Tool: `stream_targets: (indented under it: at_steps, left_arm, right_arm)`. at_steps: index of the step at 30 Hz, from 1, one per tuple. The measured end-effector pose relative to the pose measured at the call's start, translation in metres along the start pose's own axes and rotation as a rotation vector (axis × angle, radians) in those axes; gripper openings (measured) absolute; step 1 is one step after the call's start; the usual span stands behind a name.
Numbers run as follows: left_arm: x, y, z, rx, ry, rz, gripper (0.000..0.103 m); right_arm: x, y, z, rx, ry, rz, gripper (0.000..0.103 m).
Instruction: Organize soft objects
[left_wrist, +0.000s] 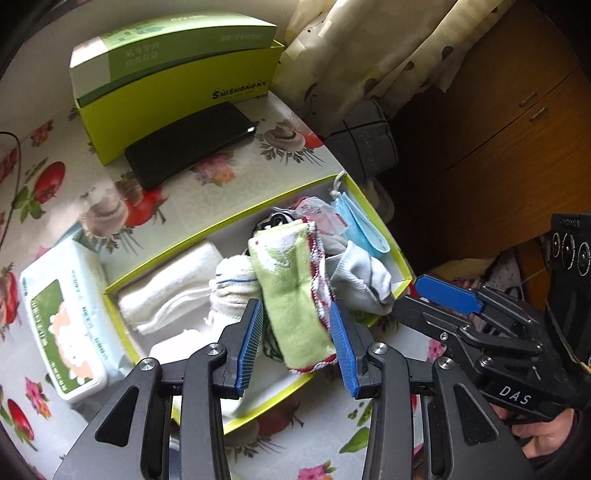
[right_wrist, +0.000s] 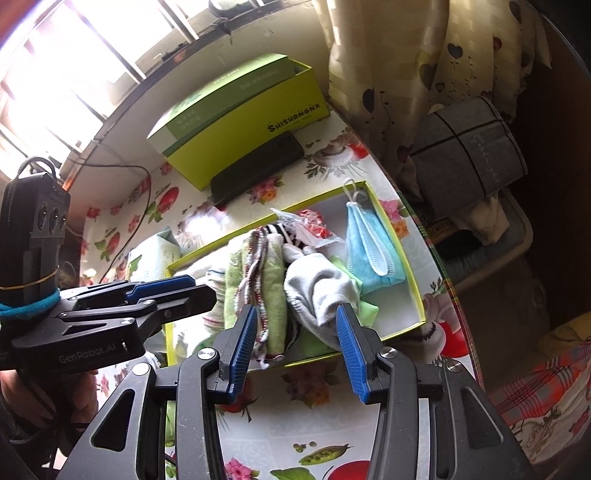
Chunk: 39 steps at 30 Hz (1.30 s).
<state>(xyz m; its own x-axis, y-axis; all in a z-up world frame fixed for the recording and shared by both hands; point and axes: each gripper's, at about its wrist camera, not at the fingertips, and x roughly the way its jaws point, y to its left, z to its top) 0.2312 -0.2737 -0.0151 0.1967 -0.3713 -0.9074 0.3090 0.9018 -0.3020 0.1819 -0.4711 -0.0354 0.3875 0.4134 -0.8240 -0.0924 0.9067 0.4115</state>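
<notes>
I have both tools over the shallow lime-green cardboard tray that sits at the right edge of the flower-and-fruit-patterned tabletop. My left gripper is spread wide, its blue ribbed pads on either side of the folded light-green towel with a red-and-white beaded trim; I see gaps on both sides, so it has hold of nothing. My right gripper is likewise wide open, hovering at the tray's near rim with the crumpled grey-white sock lying between its fingers, not pinched.

Inside the tray, the rolled white towel lies toward the left end, a white sock with blue stripes touches the green towel's left side, and the folded light-blue face mask lies along the right wall. Beyond the tray rest a black flat phone-like slab and a taller lime-green box with a green-and-white lid. A pale-blue pack of wet wipes lies just beside the tray's left end.
</notes>
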Motion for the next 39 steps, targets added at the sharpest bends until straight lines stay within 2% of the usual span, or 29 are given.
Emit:
stream_targets:
  at_steps: [13,17,25,31,39]
  left_arm:
    - [-0.045,0.013,-0.028,0.001,-0.065,0.108,0.039]
    - [-0.058,0.019,-0.041,0.002,-0.082,0.140,0.039]
    - [-0.076,0.029,-0.066,-0.014,-0.099,0.169,0.039]
    - [-0.084,0.036,-0.080,-0.037,-0.107,0.190,0.039]
    - [-0.093,0.043,-0.097,-0.044,-0.117,0.208,0.039]
  right_arm:
    - [-0.007,0.052,-0.015,-0.093,0.034,0.001,0.044]
    - [-0.009,0.067,-0.021,-0.119,0.038,-0.031,0.044]
    - [-0.013,0.094,-0.036,-0.177,0.043,-0.075,0.044]
    - [-0.018,0.110,-0.047,-0.208,0.042,-0.094,0.050]
    - [-0.021,0.128,-0.061,-0.229,0.042,-0.111,0.053]
